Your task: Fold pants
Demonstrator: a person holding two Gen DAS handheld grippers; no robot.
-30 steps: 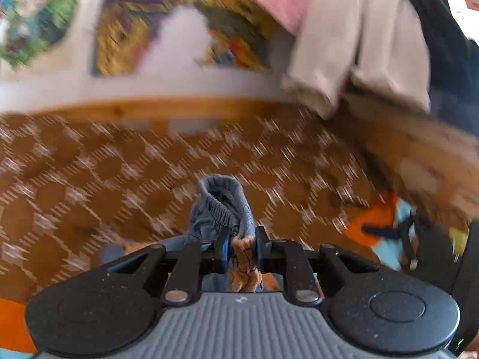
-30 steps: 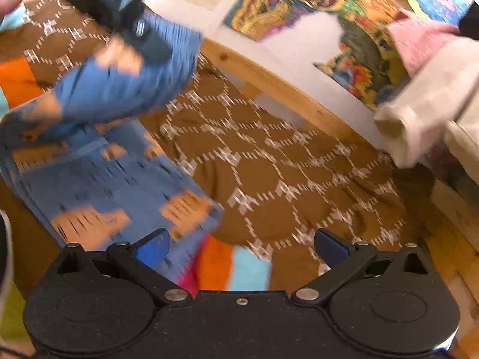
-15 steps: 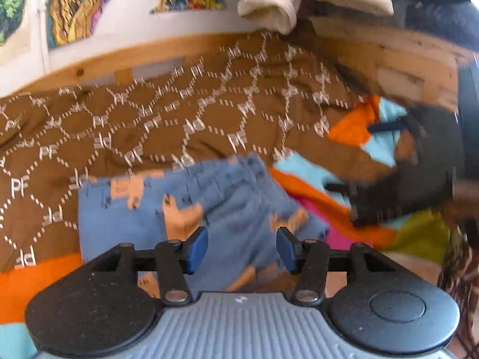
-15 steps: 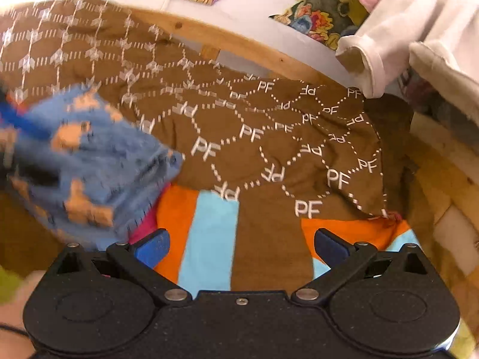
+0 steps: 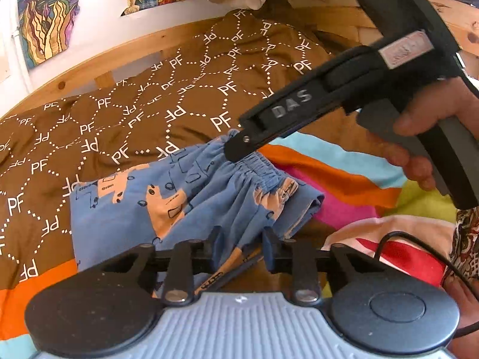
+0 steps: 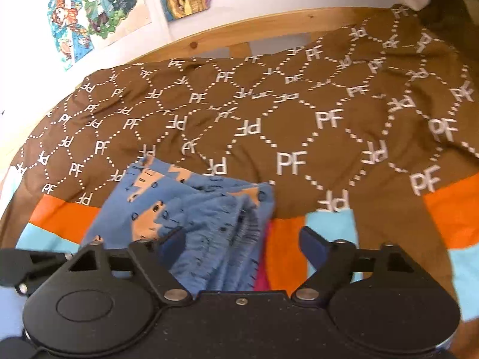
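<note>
A second ago the left gripper point(image 5: 241, 246) was pinching the pants point(image 5: 179, 203) up in the air; now it has let go, fingers partly apart over the cloth. The pants lie folded over on the bedspread point(image 5: 149, 113), near its front edge. The right gripper point(image 6: 239, 246) has come in over the waistband, fingers wide, holding nothing. Another fold looks likely next.

Ahead of your fingers, the wooden-framed bed point(image 6: 209, 40) carries a brown PF-patterned blanket point(image 6: 299, 113), folded blue pants point(image 5: 179, 203) lying on it.
</note>
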